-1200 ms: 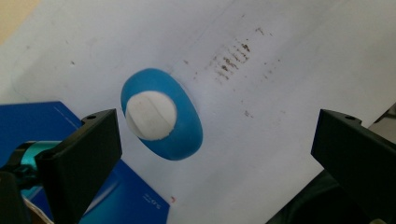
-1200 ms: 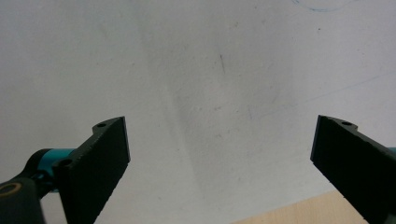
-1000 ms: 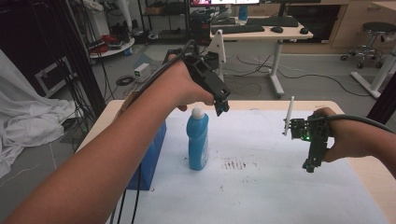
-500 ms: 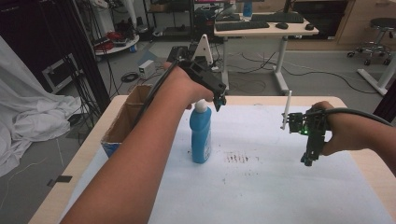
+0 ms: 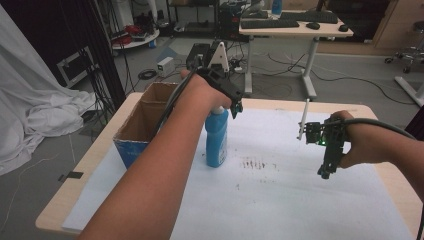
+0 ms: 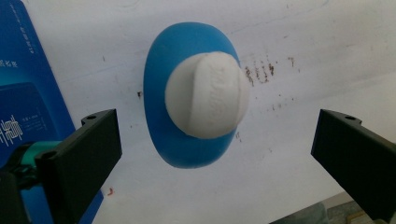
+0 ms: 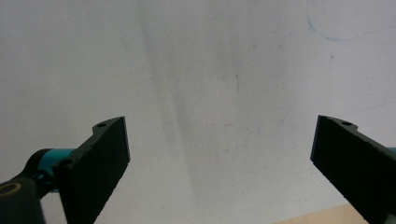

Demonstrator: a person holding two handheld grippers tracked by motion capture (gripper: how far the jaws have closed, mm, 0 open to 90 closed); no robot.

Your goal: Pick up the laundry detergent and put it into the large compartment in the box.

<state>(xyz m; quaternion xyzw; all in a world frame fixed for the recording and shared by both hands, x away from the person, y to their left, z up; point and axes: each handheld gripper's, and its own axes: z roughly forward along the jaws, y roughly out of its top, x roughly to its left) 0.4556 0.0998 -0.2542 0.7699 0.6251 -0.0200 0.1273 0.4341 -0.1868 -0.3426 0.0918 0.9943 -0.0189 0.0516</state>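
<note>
Your left gripper (image 6: 212,154) hangs directly above the blue bottle (image 5: 216,137), with its jaws spread wide and holding nothing; in the left gripper view the white cap (image 6: 208,95) sits between the two jaws but well below them. The bottle stands upright on the white sheet of the worktop (image 5: 280,200), just beside the cardboard box (image 5: 142,125) and near some small dark marks (image 5: 257,164) on the sheet. Your right gripper (image 5: 326,167) hovers well apart at the right side, jaws also wide open and empty, pointing down at bare sheet. I judge the bottle to be smooth, stiff plastic, so it may slip, and if it has liquid inside it will feel heavier low down. It is tall and narrow, therefore a push from one side could tip it. The cap is rounded and offers little to hold. I think it is better to come lower and close on the neck or the shoulder under the cap, across the narrow side of the body.
</note>
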